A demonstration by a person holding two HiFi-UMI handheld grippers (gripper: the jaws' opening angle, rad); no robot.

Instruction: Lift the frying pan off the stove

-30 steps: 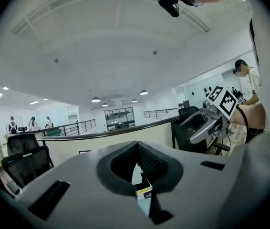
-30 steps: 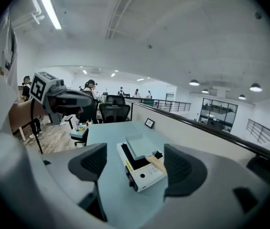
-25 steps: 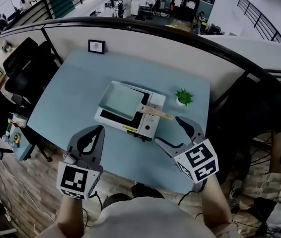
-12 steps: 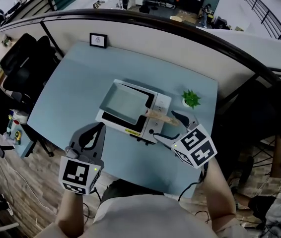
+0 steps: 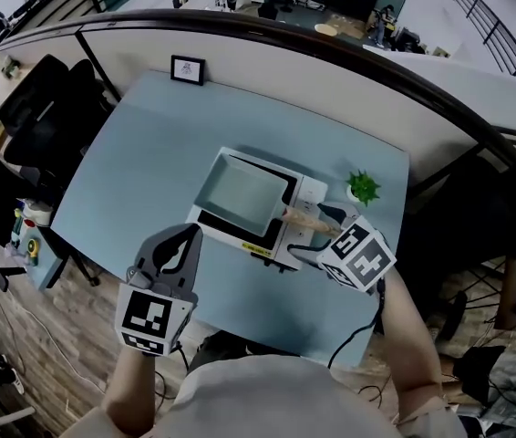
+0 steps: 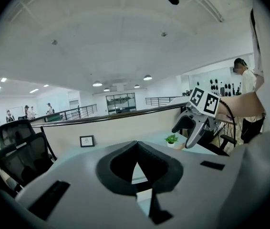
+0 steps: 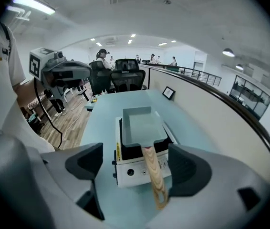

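A rectangular grey frying pan [image 5: 242,192] sits on a white tabletop stove [image 5: 226,229], its wooden handle [image 5: 308,219] pointing toward me. My right gripper [image 5: 316,233] hangs over the handle's end. Its jaws have just been opening and stand wide, with the handle [image 7: 153,175] between them, closer to the right jaw and untouched. The pan [image 7: 142,125] and stove [image 7: 132,171] fill the right gripper view. My left gripper [image 5: 183,238] hovers at the table's near edge, left of the stove, jaws together and empty; it [image 6: 136,149] points across the table.
A small potted plant [image 5: 364,188] stands right of the stove. A picture frame [image 5: 188,67] leans at the light blue table's [image 5: 139,167] far edge against a partition. Black office chairs [image 5: 39,117] stand to the left.
My right gripper has come down and in toward the stove, so the handle's end now lies between its jaws. My left gripper has crept forward toward the table.
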